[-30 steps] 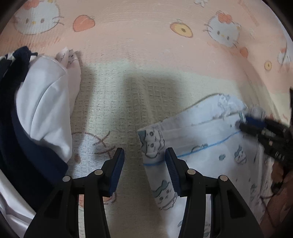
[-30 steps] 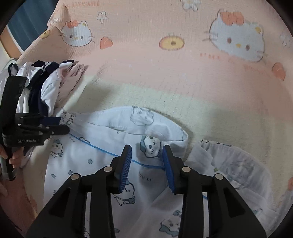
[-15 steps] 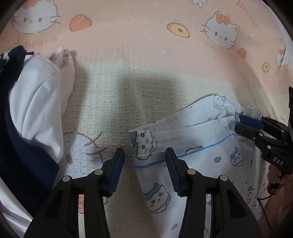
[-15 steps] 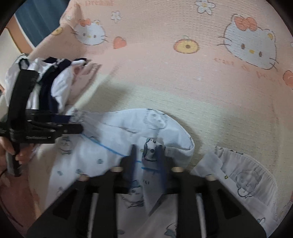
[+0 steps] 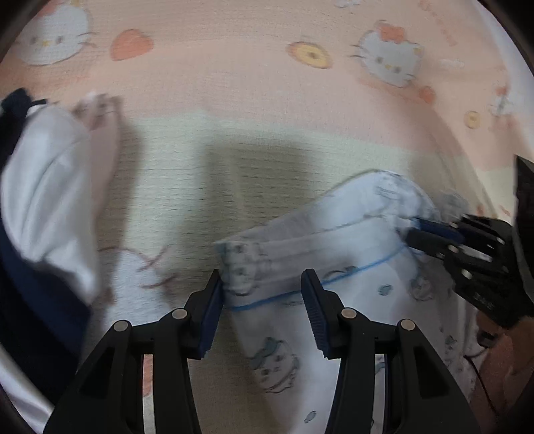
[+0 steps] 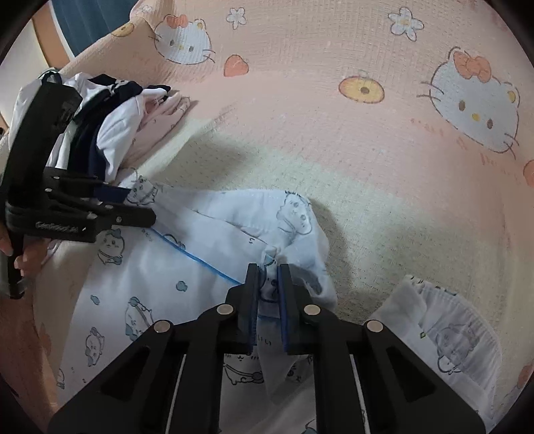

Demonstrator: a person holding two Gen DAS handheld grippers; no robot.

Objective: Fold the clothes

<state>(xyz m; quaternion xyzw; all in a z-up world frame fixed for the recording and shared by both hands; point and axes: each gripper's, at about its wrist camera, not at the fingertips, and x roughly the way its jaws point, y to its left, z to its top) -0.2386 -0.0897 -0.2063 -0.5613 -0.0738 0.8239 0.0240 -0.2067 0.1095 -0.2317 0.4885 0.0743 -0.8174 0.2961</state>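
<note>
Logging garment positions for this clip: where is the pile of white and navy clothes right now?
The pile of white and navy clothes lies at the left edge in both views, on the cartoon-cat blanket, just beyond the left gripper and the printed pale-blue garment.

A pink and cream waffle-weave bedspread [image 6: 333,140] printed with cartoon cats and fruit stretches ahead of the jaws; a dark blue curtain [image 6: 90,23] hangs far upper left.

Black left gripper [image 5: 262,310], blue ribbed pads [image 5: 315,315], silver screws.
</note>
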